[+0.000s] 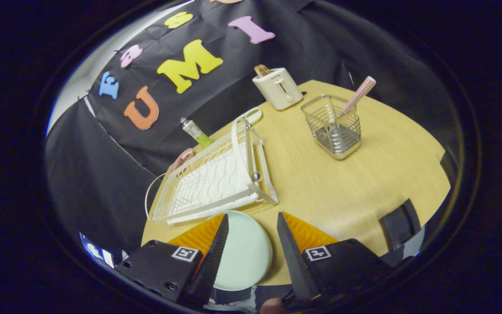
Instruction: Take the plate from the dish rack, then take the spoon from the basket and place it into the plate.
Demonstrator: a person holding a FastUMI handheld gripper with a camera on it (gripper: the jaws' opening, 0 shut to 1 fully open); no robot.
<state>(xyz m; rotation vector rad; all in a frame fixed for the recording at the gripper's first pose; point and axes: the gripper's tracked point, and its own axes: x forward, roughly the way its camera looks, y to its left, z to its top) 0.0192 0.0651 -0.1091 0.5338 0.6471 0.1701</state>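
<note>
A pale mint-green plate point(244, 253) lies flat on the light wooden table point(342, 192), between the two fingers of the gripper point(251, 222). The fingers stand apart with a clear gap — the plate's left side runs under the left finger, while its right rim sits clear of the right finger. Neither finger can be seen pressing on it.

Just ahead of the fingertips, slightly to the left, is a white wire dish rack point(216, 179) on a white drip tray, with nothing slotted in its wires. Further ahead and to the right stands a square wire cutlery basket point(334, 126), upright, well apart from the rack. A spoon point(357, 96) with a pink checked handle leans inside it, the handle sticking out over the far right corner.

Beyond the basket, at the far side of the table, sits a cream toaster point(279, 87) with a slice of bread point(262, 69) standing in its slot. Beyond the rack's far end lies a small clear bottle with green liquid point(195, 132), tilted — beside it a pink object, too hidden to name.
</note>
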